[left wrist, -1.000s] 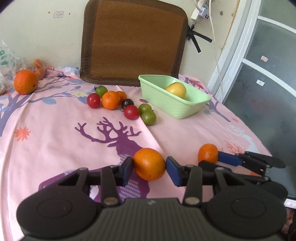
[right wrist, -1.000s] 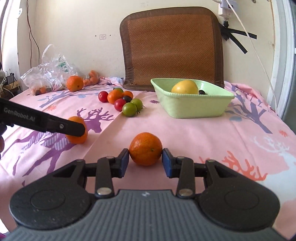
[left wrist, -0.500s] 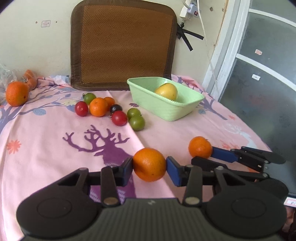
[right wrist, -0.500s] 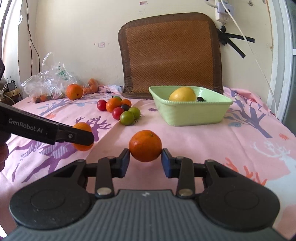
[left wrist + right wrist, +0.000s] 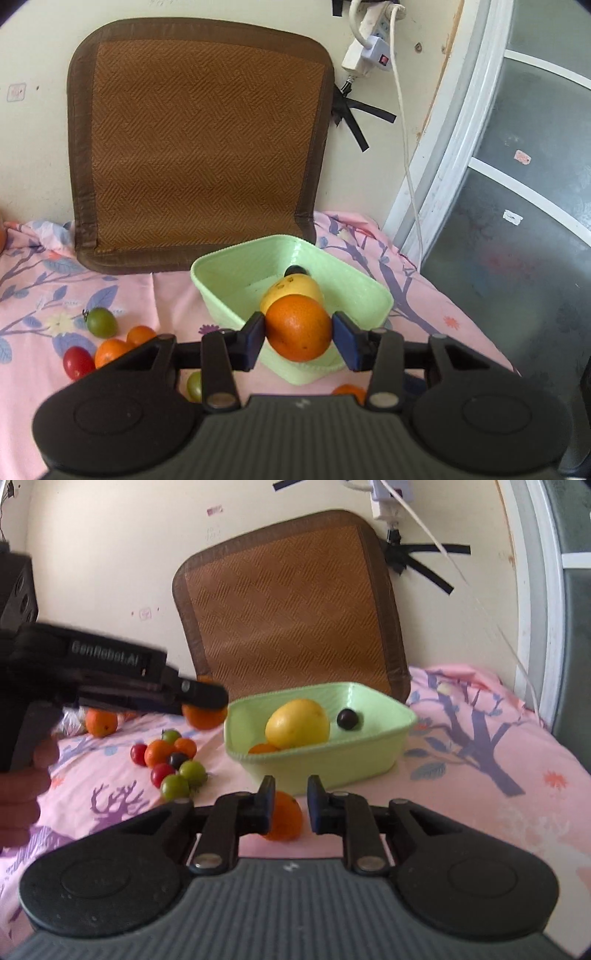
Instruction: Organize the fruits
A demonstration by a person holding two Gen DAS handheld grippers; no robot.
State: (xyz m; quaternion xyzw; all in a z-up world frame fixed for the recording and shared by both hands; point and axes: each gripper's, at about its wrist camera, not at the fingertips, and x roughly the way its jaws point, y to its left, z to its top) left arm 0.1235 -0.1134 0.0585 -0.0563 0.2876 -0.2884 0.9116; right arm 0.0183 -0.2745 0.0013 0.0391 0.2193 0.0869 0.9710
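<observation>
My left gripper (image 5: 298,334) is shut on an orange (image 5: 298,328) and holds it in the air just above the near rim of the green basket (image 5: 364,286). The same gripper and orange (image 5: 205,716) show in the right wrist view, left of the basket (image 5: 332,771). The basket holds a yellow fruit (image 5: 297,723), a small dark fruit (image 5: 347,718) and an orange fruit (image 5: 263,748). My right gripper (image 5: 290,805) holds a second orange (image 5: 283,818); the orange sits low and to the left between the fingers, apart from the right finger.
A cluster of small red, green, orange and dark fruits (image 5: 170,764) lies on the pink tablecloth (image 5: 480,775) left of the basket. Another orange (image 5: 101,723) lies far left. A brown woven mat (image 5: 199,147) leans on the wall behind. A glass door (image 5: 535,206) is at right.
Both grippers have risen and moved forward toward the basket with their oranges. The left one now hangs over the basket's near rim. The right orange has slipped lower between the fingers.
</observation>
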